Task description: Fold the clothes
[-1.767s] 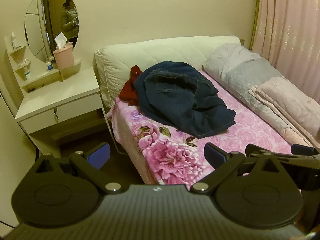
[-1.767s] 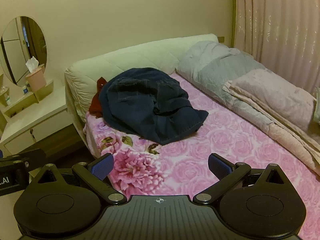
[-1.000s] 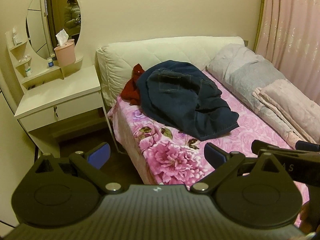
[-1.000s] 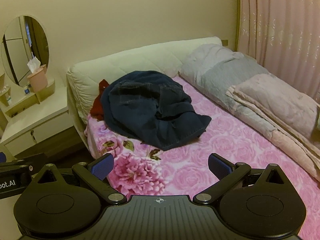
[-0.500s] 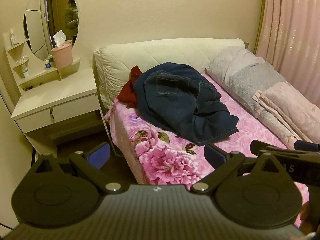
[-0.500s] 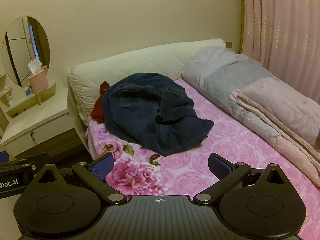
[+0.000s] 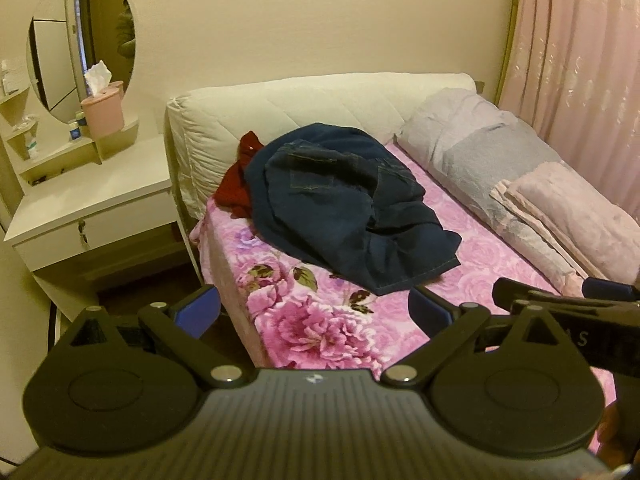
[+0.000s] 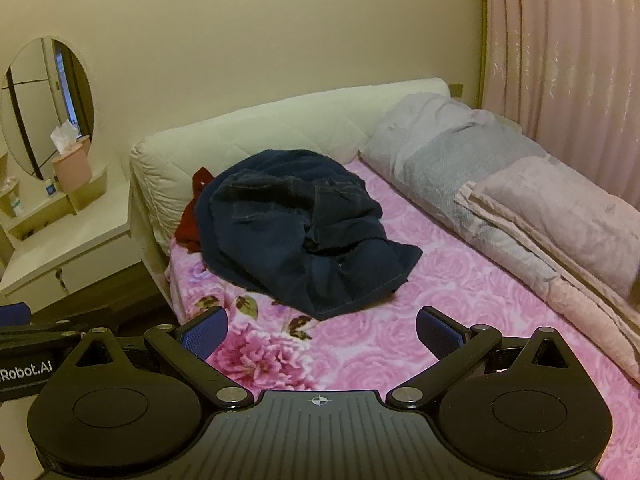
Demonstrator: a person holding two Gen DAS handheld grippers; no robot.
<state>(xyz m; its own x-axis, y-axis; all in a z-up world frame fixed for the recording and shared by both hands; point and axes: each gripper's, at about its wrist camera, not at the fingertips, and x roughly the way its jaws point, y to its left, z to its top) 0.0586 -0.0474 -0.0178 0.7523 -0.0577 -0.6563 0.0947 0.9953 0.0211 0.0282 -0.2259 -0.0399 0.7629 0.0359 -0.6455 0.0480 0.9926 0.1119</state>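
A crumpled heap of dark blue denim clothing point(image 7: 344, 216) lies on the pink rose-printed bedspread point(image 7: 312, 328) near the head of the bed, up against the cream quilted headboard point(image 7: 304, 108) and toward the bed's left edge, with a dark red garment point(image 7: 240, 180) half buried between it and the headboard. Both tools hang over the foot end, short of the heap, and nothing has yet been folded. The left tool point(image 7: 314, 312) has its blue-padded fingers spread wide and holds nothing; the right tool point(image 8: 322, 332), just beside it, is equally wide apart and empty. That spread likely readies each to take 1 edge of the denim, whose hemmed corner points toward them. Along the bed's right edge, by the pink curtain point(image 8: 560, 60), a grey pillow point(image 8: 452, 148) and a folded pale pink blanket point(image 8: 560, 216) are stacked aside, apparently to leave the middle free for spreading cloth. A white bedside desk point(image 7: 84, 200) with an oval mirror point(image 7: 80, 36) stands off the left edge.
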